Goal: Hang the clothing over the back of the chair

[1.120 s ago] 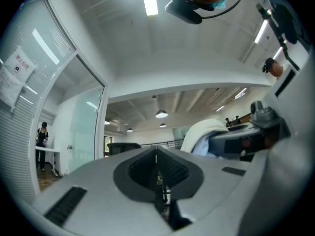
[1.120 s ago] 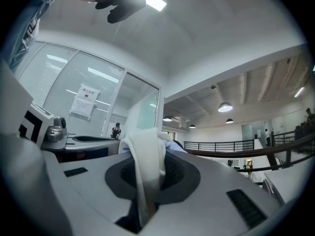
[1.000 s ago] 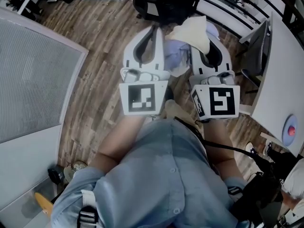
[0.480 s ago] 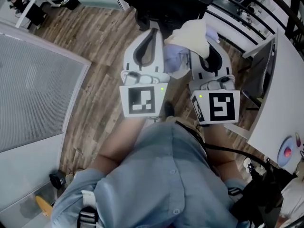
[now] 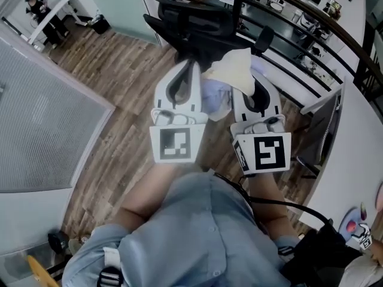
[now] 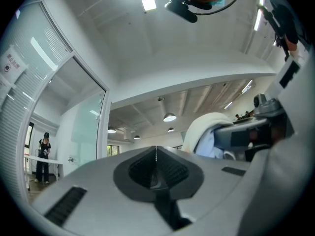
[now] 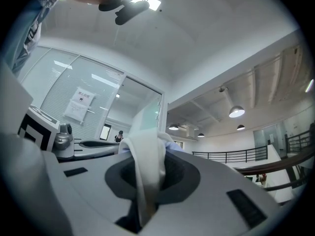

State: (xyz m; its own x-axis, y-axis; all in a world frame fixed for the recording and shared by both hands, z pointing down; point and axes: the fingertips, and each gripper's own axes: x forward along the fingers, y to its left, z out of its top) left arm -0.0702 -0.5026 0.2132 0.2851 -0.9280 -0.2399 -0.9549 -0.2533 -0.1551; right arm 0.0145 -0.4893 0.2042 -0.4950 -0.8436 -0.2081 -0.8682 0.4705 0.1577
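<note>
The left gripper (image 5: 191, 66) and right gripper (image 5: 259, 93) are held side by side ahead of the torso, near each other. Both point to the far side and tilt slightly upward. The left jaws are fully together with nothing between them. The right jaws are clamped on the clothing (image 7: 147, 171). The left forearm (image 5: 146, 187) and right forearm (image 5: 270, 191) extend forward, roughly parallel.

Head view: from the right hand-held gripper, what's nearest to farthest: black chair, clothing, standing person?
1. Clothing, clamped in the right hand-held gripper.
2. Black chair, just ahead, top centre.
3. Standing person, far off, top left.
</note>
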